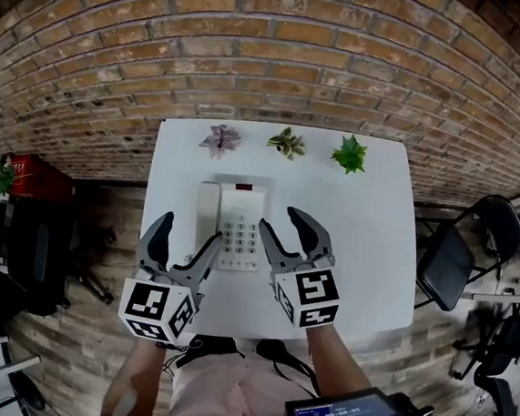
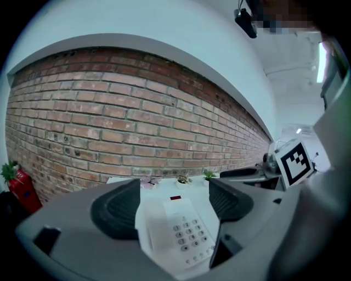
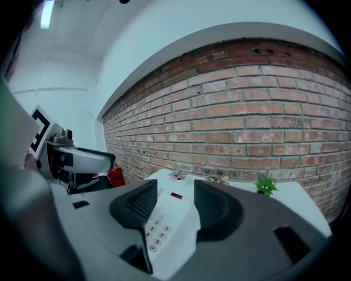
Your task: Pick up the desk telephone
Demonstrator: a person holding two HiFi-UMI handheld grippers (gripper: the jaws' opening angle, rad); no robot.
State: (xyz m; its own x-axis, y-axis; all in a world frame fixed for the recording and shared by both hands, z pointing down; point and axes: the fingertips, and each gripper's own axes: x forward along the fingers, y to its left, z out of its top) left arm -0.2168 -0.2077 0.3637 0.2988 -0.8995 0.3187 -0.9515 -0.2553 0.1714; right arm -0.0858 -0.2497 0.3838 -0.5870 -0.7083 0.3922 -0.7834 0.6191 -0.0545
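A white desk telephone (image 1: 232,225) lies on the white table (image 1: 367,231), its handset (image 1: 206,213) resting in the cradle on its left side, the keypad to the right. My left gripper (image 1: 190,229) hovers near the phone's front left corner, jaws wide apart, nothing between the pads. In the left gripper view the phone (image 2: 178,233) shows through the gap of the left gripper (image 2: 173,202). My right gripper (image 1: 280,219) stands open at the phone's right edge. The right gripper view shows the phone (image 3: 164,222) beyond the right gripper (image 3: 174,202), not held.
Three small potted plants (image 1: 220,139) (image 1: 287,143) (image 1: 348,153) line the table's far edge under a brick wall (image 1: 256,56). A black chair (image 1: 452,258) stands right of the table, a red object (image 1: 30,174) and dark chairs to the left.
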